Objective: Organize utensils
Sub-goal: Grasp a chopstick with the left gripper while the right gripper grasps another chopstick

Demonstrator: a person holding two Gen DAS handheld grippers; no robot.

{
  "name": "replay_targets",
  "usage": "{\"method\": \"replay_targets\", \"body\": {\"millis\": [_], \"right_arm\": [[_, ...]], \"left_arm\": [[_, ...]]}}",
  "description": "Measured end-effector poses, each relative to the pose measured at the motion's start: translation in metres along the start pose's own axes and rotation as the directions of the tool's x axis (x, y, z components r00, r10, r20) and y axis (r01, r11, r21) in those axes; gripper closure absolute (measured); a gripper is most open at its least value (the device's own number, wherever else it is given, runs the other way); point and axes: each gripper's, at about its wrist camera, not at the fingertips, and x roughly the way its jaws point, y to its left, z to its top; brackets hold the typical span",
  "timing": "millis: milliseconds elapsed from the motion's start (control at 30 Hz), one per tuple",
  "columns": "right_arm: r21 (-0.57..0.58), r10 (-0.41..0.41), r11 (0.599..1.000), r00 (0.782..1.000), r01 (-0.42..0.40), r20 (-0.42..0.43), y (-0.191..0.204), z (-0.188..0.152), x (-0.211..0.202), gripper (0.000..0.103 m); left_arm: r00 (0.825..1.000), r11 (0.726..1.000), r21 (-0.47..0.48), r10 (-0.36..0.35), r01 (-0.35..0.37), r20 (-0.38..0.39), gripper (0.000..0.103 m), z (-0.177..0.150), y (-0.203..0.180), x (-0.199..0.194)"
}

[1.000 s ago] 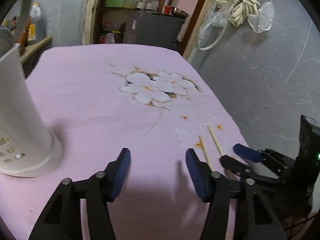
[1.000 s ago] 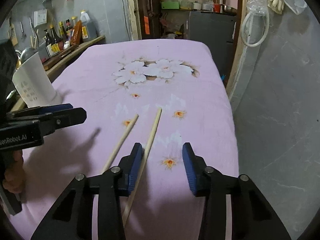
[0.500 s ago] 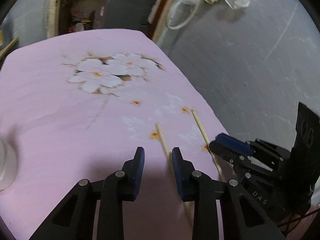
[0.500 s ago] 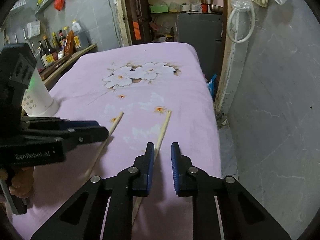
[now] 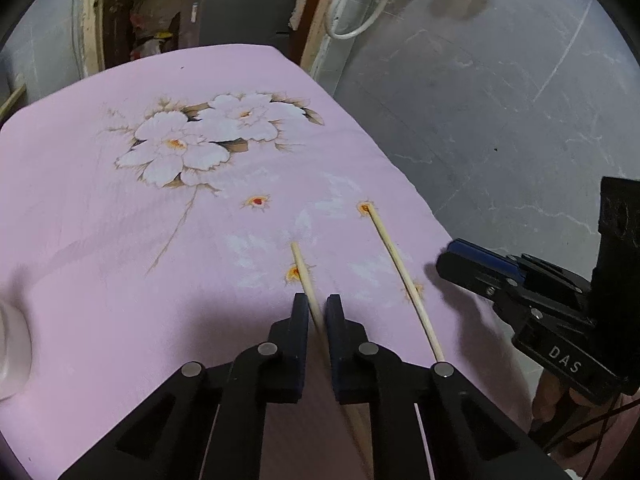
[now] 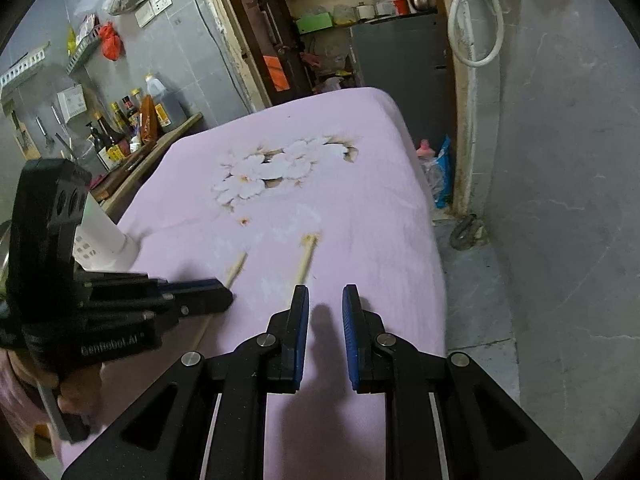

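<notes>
Two pale wooden chopsticks lie side by side on the pink flowered tablecloth (image 5: 120, 240). My left gripper (image 5: 317, 300) is closing on the left chopstick (image 5: 304, 268), which runs between its pads and touches both. The right chopstick (image 5: 394, 256) lies free just beside it. My right gripper (image 6: 326, 292) hovers with a narrow gap and only cloth between its pads. The right chopstick (image 6: 306, 258) passes behind its left finger, outside the gap. In the right wrist view the left gripper (image 6: 224, 300) covers the near part of the left chopstick (image 6: 238, 266).
A white slotted utensil holder (image 6: 104, 236) stands at the table's left side, partly behind the left gripper's body. Bottles (image 6: 120, 128) line a shelf beyond it. The table's right edge drops beside a grey wall (image 6: 560, 200). A dark cabinet (image 6: 396, 52) fills the doorway.
My left gripper swung right onto the left chopstick and its jaws narrowed around it. The right gripper's jaws narrowed too and shifted right, off its chopstick. The holder slid almost out of the left view.
</notes>
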Motion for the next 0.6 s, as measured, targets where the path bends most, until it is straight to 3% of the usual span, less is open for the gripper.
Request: {"method": "replay_targets", "body": {"millis": [200,467,533,600], "right_arm": [[-0.024,0.012,1.0,0.997,-0.014,-0.071,0.012,0.014,0.03,0.088],[-0.042,-0.074,0.997,0.973,0.066,-0.22,0.032,0.039,0.06,0.088],[-0.047,-0.091,0.995,0.968,0.083,-0.233,0.037,0.042,0.062,0.097],[0.022,-0.038,0.999,0.971,0.045,-0.234,0.034,0.045,0.058,0.098]], "left_arm": [[1.0,0.999,-0.04,0.027,-0.027,-0.002,0.095,-0.005,0.007,-0.007],[0.999,0.994,-0.101,0.026,-0.029,-0.031,0.095,-0.003,0.024,-0.016],[1.0,0.994,-0.111,0.023,-0.025,-0.022,0.095,-0.002,0.025,-0.022],[1.0,0.994,-0.106,0.027,-0.027,-0.005,0.095,0.0,0.024,-0.03]]}}
